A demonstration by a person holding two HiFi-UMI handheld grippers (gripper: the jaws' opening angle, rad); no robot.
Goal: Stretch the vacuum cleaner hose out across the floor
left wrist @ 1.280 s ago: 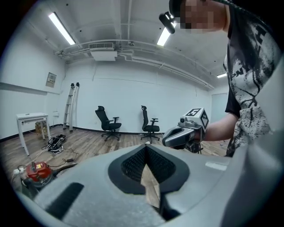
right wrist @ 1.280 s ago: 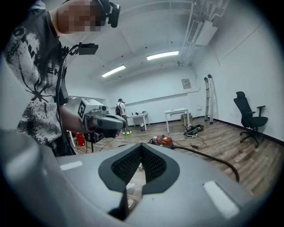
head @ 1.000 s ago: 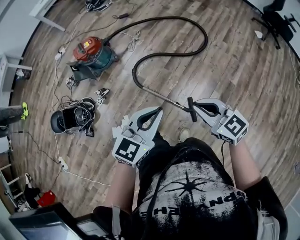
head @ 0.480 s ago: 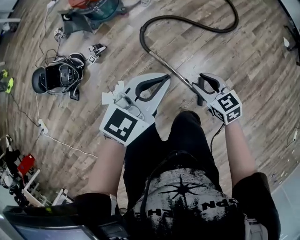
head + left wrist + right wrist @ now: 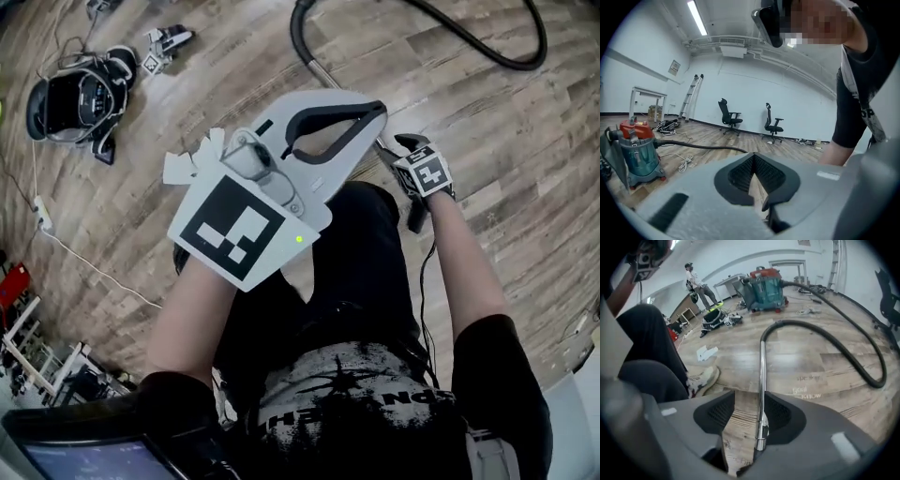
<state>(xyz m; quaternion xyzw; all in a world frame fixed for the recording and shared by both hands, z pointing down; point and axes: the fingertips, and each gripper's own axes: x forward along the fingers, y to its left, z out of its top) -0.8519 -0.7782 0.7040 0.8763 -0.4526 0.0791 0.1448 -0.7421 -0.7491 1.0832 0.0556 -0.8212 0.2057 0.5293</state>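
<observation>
Having just been opened wide, the right tongs [image 5: 746, 401] are held astride the chrome wand [image 5: 761, 376] of the black vacuum hose [image 5: 843, 345] on the wooden floor [image 5: 811, 369]; the left tongs [image 5: 753, 161] are shut, empty.

One vacuum cleaner [image 5: 761, 287] and one black hose [image 5: 787, 323] lie beyond the right gripper [image 5: 749, 398], with one chrome wand [image 5: 761, 380] between its jaws, which have just been opening. Beyond the jaws of the left gripper [image 5: 752, 159]: two office chairs [image 5: 727, 118], one ladder [image 5: 691, 96].
</observation>
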